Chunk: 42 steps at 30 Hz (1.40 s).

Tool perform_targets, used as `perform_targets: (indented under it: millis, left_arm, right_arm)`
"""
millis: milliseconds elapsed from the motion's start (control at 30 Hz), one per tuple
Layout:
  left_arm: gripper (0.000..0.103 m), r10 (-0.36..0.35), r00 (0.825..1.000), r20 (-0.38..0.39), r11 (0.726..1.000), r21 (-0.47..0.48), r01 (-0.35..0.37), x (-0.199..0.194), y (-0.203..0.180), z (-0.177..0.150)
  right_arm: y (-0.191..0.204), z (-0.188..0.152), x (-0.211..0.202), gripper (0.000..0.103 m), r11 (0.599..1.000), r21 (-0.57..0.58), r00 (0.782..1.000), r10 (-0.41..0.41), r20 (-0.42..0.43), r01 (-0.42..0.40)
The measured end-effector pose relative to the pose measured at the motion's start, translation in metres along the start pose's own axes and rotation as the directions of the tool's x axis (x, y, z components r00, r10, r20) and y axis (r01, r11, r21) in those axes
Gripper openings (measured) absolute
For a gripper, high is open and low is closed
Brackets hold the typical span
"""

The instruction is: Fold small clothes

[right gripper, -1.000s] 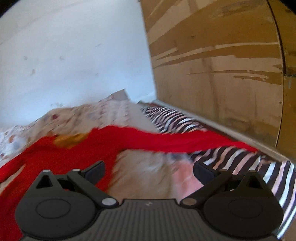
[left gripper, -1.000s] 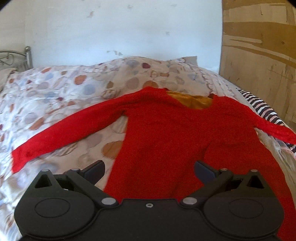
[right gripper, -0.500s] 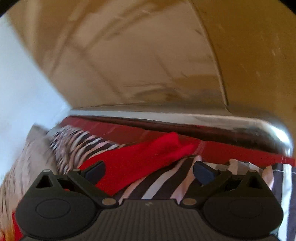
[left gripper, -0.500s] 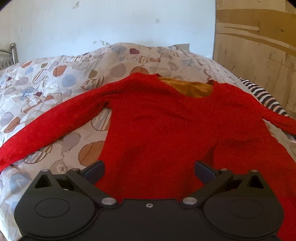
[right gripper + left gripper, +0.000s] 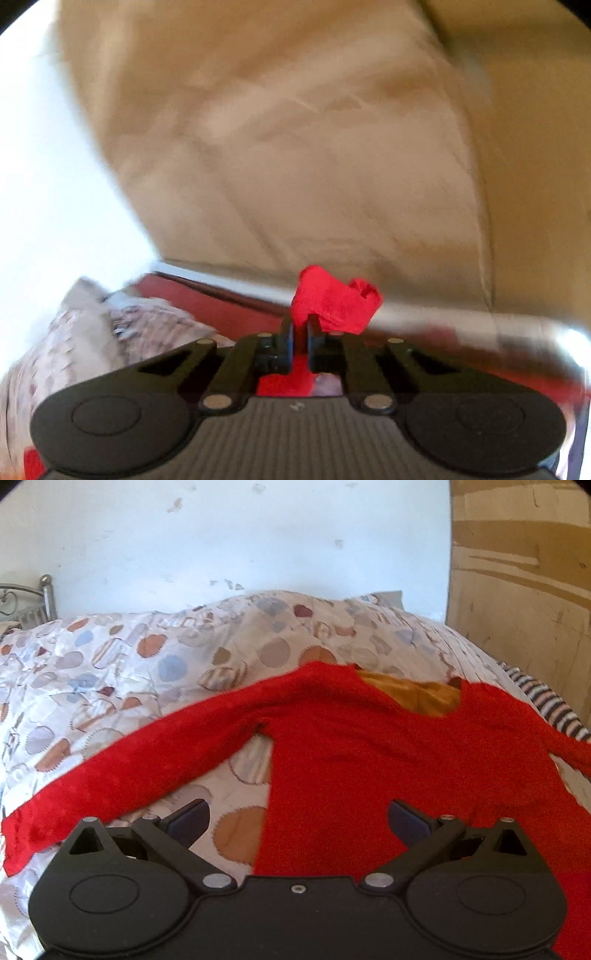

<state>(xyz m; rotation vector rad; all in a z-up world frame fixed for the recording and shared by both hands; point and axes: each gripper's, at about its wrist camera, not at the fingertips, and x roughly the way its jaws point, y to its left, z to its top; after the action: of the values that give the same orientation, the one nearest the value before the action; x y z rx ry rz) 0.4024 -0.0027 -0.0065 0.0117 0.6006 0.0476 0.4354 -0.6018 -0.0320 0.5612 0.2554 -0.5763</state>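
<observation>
Now, right gripper [image 5: 300, 328] clamped tight on a bunched red sleeve end [image 5: 334, 304], fabric puffing out above the pads toward one o'clock and more red showing below between the fingers. Behind it at twelve o'clock, a blurred tan wooden panel [image 5: 314, 147]; at nine o'clock, crumpled patterned bedding [image 5: 110, 332].

Over on the left gripper [image 5: 297, 818], jaws spread wide, nothing between the pads, hovering over the hem edge of the red sweater [image 5: 406, 760]. Spread flat on the quilt [image 5: 110, 672], front down the middle, mustard lining at the neckline [image 5: 417, 696] up at one o'clock. One sleeve [image 5: 129, 771] stretched out toward nine o'clock, cuff just past the left finger. Other sleeve trailing off at three o'clock over a striped cloth [image 5: 546, 705]. Beyond at twelve, a white wall [image 5: 240, 535]; at two o'clock, the wooden panel; at ten o'clock, a metal bed frame [image 5: 46, 594].
</observation>
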Motion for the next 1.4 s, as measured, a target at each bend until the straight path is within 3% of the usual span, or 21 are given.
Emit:
perform_targets:
  millis: [100, 200, 300, 433, 533, 567, 667, 733, 767, 833, 900, 933, 967, 1033, 1167, 1233, 1333, 1400]
  left_arm:
    - [0.102, 0.019, 1.000, 0.015, 0.999, -0.035, -0.019, -0.001, 0.008, 0.008]
    - [0.102, 0.023, 0.999, 0.033, 0.997, -0.075, -0.020, -0.002, 0.018, 0.013]
    - [0.102, 0.036, 0.998, 0.044, 0.992, -0.124, -0.030, -0.002, 0.029, 0.015]
    - [0.102, 0.050, 0.997, 0.057, 0.980, -0.197, -0.037, -0.001, 0.049, 0.014]
    - [0.102, 0.063, 0.996, 0.058, 0.970, -0.238, -0.047, 0.001, 0.064, 0.011]
    - [0.102, 0.067, 0.996, 0.056, 0.967, -0.248, -0.051, 0.002, 0.068, 0.009]
    - [0.102, 0.063, 0.997, 0.054, 0.964, -0.262, -0.047, 0.006, 0.077, 0.003]
    - [0.102, 0.051, 0.997, 0.058, 0.964, -0.263, -0.034, 0.009, 0.080, 0.001]
    - [0.102, 0.042, 0.997, 0.062, 0.965, -0.262, -0.025, 0.011, 0.081, 0.000]
    - [0.102, 0.020, 0.997, 0.072, 0.966, -0.259, -0.001, 0.015, 0.079, -0.001]
    - [0.102, -0.010, 0.996, 0.089, 0.968, -0.250, 0.032, 0.018, 0.073, 0.000]
    - [0.102, -0.029, 0.995, 0.101, 0.968, -0.245, 0.053, 0.020, 0.070, 0.002]
    - [0.102, -0.047, 0.993, 0.109, 0.968, -0.241, 0.072, 0.022, 0.065, 0.003]
    - [0.102, -0.091, 0.988, 0.123, 0.967, -0.226, 0.118, 0.029, 0.053, 0.008]
    - [0.102, -0.137, 0.985, 0.100, 0.976, -0.158, 0.152, 0.056, 0.020, 0.012]
    - [0.102, -0.147, 0.987, 0.071, 0.979, -0.130, 0.155, 0.069, 0.005, 0.012]
    - [0.102, -0.138, 0.989, 0.056, 0.983, -0.111, 0.144, 0.083, -0.008, 0.008]
    - [0.102, -0.126, 0.991, 0.046, 0.986, -0.104, 0.131, 0.090, -0.013, 0.004]
  right_arm:
    - [0.066, 0.003, -0.033, 0.007, 0.972, -0.190, 0.983, 0.160, 0.086, -0.141]
    - [0.136, -0.011, -0.064, 0.007, 0.892, -0.355, 0.937, 0.334, 0.101, -0.280]
    - [0.202, -0.042, -0.091, 0.007, 0.781, -0.480, 0.877, 0.478, 0.049, -0.399]
    - [0.280, -0.110, -0.121, 0.007, 0.581, -0.601, 0.778, 0.618, -0.113, -0.549]
    - [0.316, -0.170, -0.136, 0.007, 0.433, -0.649, 0.723, 0.635, -0.273, -0.625]
    - [0.325, -0.197, -0.141, 0.007, 0.360, -0.677, 0.705, 0.623, -0.338, -0.642]
    - [0.335, -0.261, -0.153, 0.008, 0.177, -0.739, 0.686, 0.555, -0.471, -0.650]
    - [0.332, -0.287, -0.171, 0.014, 0.121, -0.743, 0.680, 0.521, -0.517, -0.658]
    - [0.327, -0.291, -0.173, 0.017, 0.102, -0.733, 0.665, 0.518, -0.538, -0.672]
    - [0.314, -0.285, -0.183, 0.057, 0.102, -0.722, 0.651, 0.531, -0.543, -0.685]
    - [0.295, -0.268, -0.183, 0.073, 0.144, -0.708, 0.648, 0.556, -0.520, -0.691]
    - [0.286, -0.254, -0.182, 0.075, 0.164, -0.702, 0.650, 0.562, -0.511, -0.693]
    - [0.276, -0.240, -0.177, 0.077, 0.193, -0.703, 0.665, 0.560, -0.494, -0.685]
    - [0.260, -0.218, -0.167, 0.087, 0.262, -0.724, 0.720, 0.537, -0.439, -0.638]
    - [0.218, -0.181, -0.134, 0.090, 0.441, -0.761, 0.860, 0.413, -0.299, -0.476]
    - [0.202, -0.174, -0.109, 0.090, 0.498, -0.776, 0.913, 0.328, -0.244, -0.386]
    - [0.184, -0.167, -0.077, 0.084, 0.535, -0.775, 0.939, 0.250, -0.236, -0.337]
    - [0.180, -0.169, -0.057, 0.078, 0.527, -0.789, 0.948, 0.212, -0.238, -0.316]
